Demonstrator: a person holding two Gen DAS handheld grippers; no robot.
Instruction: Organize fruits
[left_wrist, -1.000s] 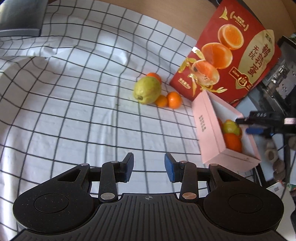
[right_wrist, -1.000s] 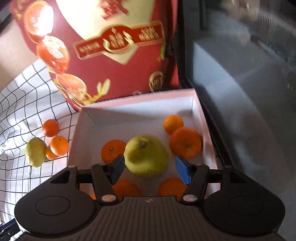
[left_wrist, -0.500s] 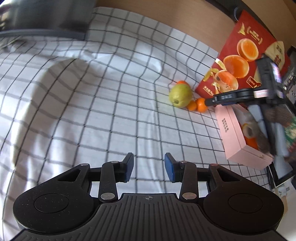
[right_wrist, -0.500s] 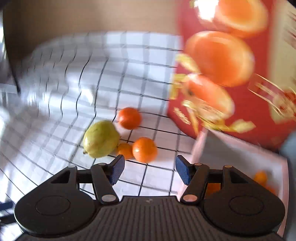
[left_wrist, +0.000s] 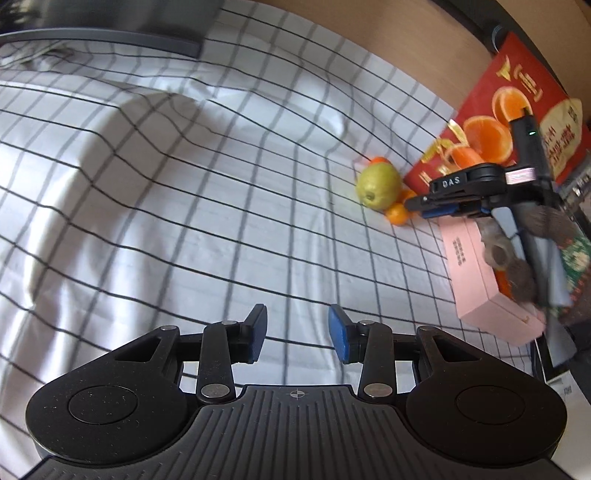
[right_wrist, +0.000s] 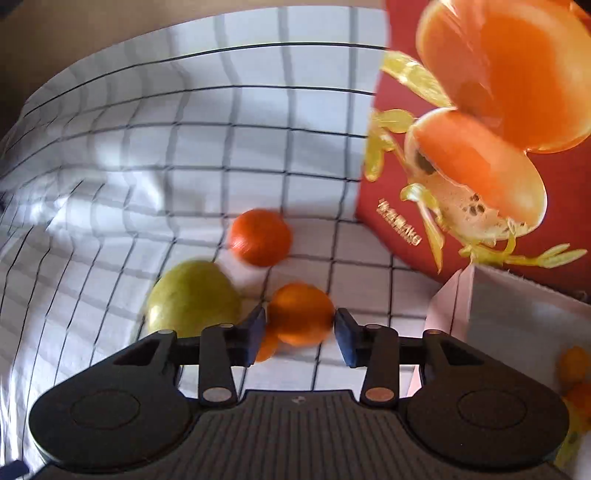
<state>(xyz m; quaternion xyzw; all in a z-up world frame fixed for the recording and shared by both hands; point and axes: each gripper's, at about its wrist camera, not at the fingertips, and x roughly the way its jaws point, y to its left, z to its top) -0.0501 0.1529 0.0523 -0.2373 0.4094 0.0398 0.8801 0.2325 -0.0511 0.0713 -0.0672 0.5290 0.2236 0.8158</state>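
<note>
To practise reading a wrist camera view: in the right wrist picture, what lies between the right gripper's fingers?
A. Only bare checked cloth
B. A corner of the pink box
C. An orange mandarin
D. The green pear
C: the mandarin fills the gap between the right gripper fingers, with both blue pads at its sides, while the pear lies outside the left finger.

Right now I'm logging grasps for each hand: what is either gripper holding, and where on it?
The right gripper is shut on an orange, pads at its left and right sides, with it on the checked cloth. The left gripper holds nothing.
</note>
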